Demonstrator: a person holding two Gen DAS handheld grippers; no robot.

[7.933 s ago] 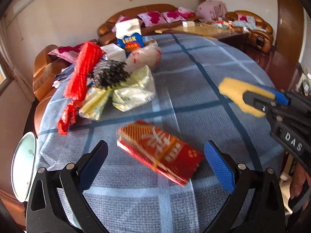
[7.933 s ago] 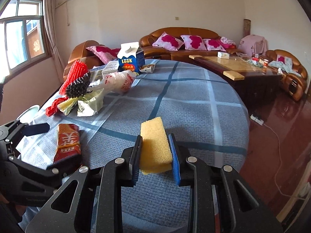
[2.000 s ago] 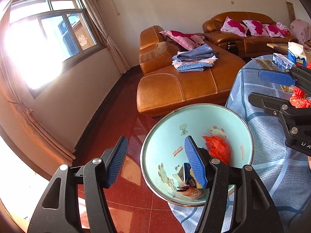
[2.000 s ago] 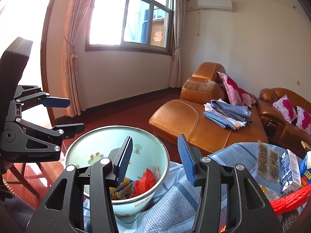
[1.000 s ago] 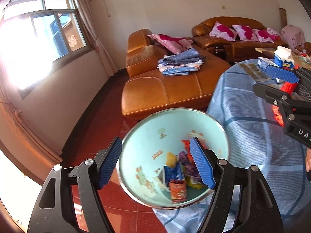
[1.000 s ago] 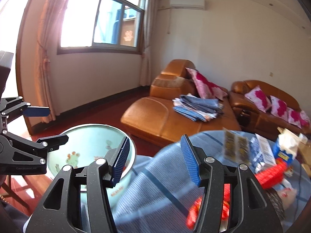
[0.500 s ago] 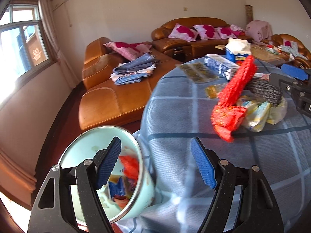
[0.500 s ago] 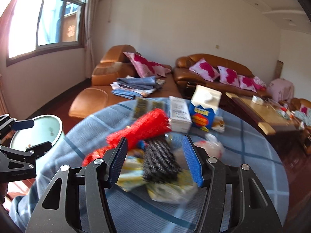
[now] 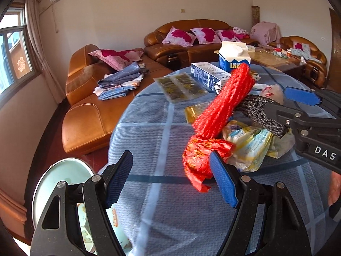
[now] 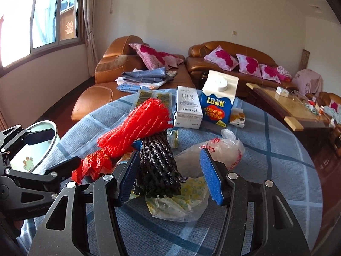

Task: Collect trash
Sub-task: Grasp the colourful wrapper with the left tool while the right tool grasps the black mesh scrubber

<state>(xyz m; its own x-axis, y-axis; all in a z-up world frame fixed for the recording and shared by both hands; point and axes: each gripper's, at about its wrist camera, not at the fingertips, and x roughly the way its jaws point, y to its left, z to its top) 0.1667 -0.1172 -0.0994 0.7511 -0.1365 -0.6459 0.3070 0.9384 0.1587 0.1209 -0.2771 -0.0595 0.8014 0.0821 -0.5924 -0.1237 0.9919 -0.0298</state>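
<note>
Now that both of our grippers have swung away from the pale green enamel basin (image 9: 51, 183) and back over the table, we judge one drop-off done and the next pick about to begin. In the left wrist view, the left gripper (image 9: 170, 179) stands with its blue pads wide apart and nothing between them; the basin sits at the lower left, just off the edge of the blue checked tablecloth (image 9: 149, 128). Just ahead of the right-hand pad lies a crumpled red foil wrapper (image 9: 200, 155), with a long red foam net sleeve (image 9: 226, 102) resting on top of it and yellow-printed plastic bags (image 9: 249, 143) beside it.

In the right wrist view, the right gripper (image 10: 170, 175) is likewise unclenched and empty, its pads either side of a black foam net sleeve (image 10: 157, 166) without pressing on it. The sleeve looks soft and springy, lying over the plastic bags (image 10: 181, 200) in the middle of the heap.
</note>
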